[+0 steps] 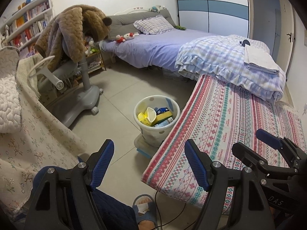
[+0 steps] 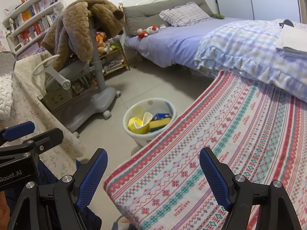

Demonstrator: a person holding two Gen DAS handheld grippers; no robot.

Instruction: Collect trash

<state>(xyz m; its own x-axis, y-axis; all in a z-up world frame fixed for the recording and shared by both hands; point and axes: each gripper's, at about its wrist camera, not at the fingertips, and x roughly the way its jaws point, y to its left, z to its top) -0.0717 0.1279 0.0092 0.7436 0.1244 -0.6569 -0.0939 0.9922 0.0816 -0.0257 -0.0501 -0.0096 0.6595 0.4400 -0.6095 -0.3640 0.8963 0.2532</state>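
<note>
Fingers spread wide on both grippers, nothing between them! Left gripper (image 1: pixel 148 164) and right gripper (image 2: pixel 152 180) angle down over the patterned cloth (image 2: pixel 220 143), whose woven lettering is too small to read. Trash fills the white bin (image 1: pixel 156 115) on the floor beside it.

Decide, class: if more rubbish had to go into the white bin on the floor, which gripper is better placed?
Probably the left gripper: it hangs open over bare floor facing the bin, while the right gripper, also empty, sits over the patterned cloth.
</note>
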